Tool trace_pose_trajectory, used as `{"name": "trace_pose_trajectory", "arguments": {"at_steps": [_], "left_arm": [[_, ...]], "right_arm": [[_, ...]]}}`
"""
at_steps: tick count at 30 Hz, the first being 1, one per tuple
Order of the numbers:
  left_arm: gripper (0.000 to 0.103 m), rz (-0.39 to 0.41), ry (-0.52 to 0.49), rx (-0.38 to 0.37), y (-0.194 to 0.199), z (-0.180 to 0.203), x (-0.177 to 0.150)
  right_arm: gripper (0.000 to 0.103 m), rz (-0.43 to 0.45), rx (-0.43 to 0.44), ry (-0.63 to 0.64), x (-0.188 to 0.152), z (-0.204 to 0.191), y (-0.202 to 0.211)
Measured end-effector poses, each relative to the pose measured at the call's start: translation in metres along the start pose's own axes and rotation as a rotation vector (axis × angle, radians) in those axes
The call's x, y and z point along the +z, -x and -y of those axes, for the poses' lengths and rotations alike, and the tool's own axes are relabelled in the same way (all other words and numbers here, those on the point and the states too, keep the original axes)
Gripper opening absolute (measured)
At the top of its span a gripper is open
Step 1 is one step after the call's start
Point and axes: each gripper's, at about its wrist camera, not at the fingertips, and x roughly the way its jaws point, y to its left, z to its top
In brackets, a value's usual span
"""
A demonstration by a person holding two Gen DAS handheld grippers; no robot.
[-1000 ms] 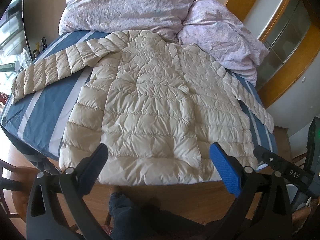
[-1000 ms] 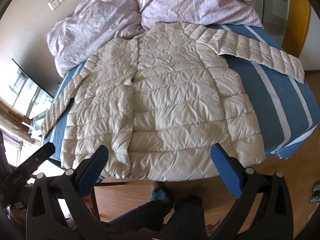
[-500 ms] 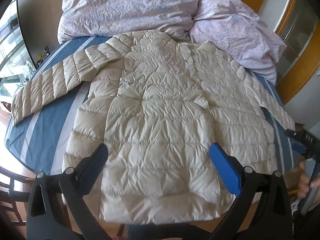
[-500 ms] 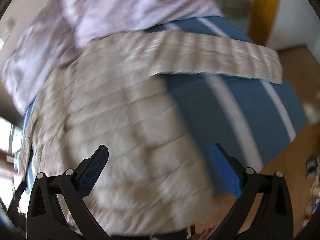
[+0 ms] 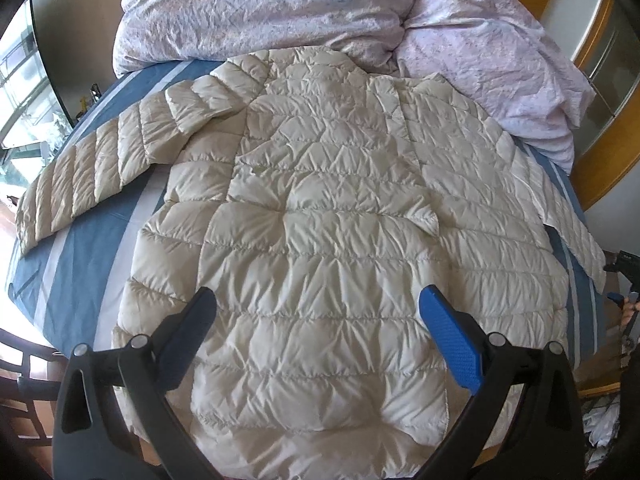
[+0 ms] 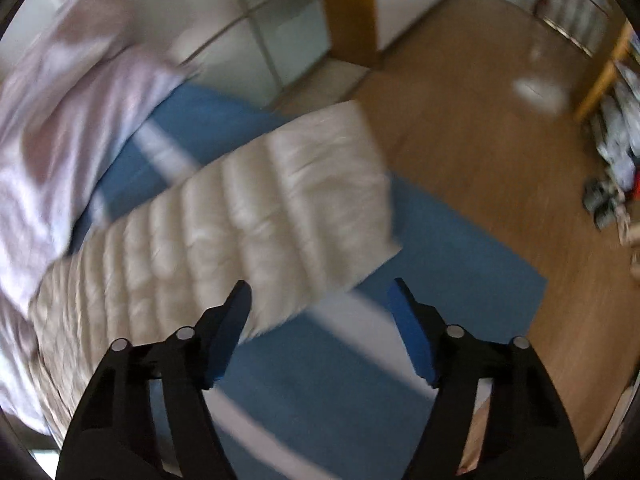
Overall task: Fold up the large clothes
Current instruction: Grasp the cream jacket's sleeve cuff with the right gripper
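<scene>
The left gripper (image 5: pixel 316 316), fingers spread, hovers over the whole jacket (image 5: pixel 320 220). The right gripper (image 6: pixel 320 300), also spread, shows only a blurred sleeve (image 6: pixel 260 208) just ahead, plus floor (image 6: pixel 480 128).

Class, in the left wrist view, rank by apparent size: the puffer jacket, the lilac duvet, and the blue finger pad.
1. puffer jacket
2. lilac duvet, partly cut off and farther away, so its true size is uncertain
3. blue finger pad

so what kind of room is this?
Most likely a bedroom: a puffer jacket lies spread on a bed with a blue striped sheet, a rumpled lilac duvet at its head.
</scene>
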Motion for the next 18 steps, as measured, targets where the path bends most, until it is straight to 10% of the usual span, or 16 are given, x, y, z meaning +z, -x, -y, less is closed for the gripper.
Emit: {"name": "trace_pose_trajectory", "arguments": {"at_steps": [13, 18], "left_arm": [[0.101, 0.004, 0.036, 0.057, -0.001, -0.015, 0.004], [0.101, 0.008, 0.042, 0.064, -0.002, -0.026, 0.007]], "right_arm": [[0.016, -0.036, 0.043, -0.051, 0.018, 0.012, -0.032], [0.008, 0.103, 0.013, 0.069, 0.013, -0.026, 0.000]]}}
